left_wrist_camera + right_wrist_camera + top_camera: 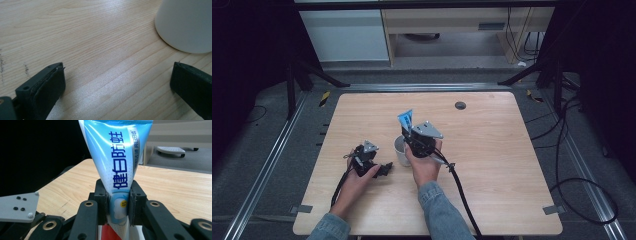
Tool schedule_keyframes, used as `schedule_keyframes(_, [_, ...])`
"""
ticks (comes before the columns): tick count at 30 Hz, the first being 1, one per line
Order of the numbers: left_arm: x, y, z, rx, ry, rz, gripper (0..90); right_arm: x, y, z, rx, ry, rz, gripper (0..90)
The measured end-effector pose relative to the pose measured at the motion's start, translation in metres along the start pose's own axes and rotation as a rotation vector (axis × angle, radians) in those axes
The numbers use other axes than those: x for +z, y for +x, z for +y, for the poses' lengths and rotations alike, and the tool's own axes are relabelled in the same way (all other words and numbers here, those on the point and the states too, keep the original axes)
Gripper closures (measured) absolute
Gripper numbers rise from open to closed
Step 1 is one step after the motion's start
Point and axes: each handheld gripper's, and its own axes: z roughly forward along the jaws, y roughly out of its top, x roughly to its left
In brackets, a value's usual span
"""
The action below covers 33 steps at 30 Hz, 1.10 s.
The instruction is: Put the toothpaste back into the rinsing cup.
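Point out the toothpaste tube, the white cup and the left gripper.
Toothpaste tube [117, 167]: right gripper view, on its printed blue front above the fingers.
White cup [185, 25]: left gripper view, on its side wall.
Left gripper [117, 82]: left gripper view, midway between its spread fingertips, over the table.

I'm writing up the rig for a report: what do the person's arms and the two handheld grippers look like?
Both forearms wear blue denim sleeves. The left gripper and right gripper are black, each topped by a grey three-cornered plate and trailing a black cable. The jaws are blocky black pads on linkage arms with brass-ringed pivot holes.
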Motion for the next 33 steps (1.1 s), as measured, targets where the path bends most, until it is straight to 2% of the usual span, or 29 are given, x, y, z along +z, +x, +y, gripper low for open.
schedule_keyframes(7, [0.0000,-0.0001,0.0000,-0.001,0.000,0.000,0.0,0.0021,0.0003,-0.0060,0.009,0.008,0.001,73.0])
schedule_keyframes(33, [0.0000,-0.0001,0.0000,-0.002,0.000,0.000,0.0,0.0018,-0.0022,-0.0054,0.027,0.016,0.010,72.0])
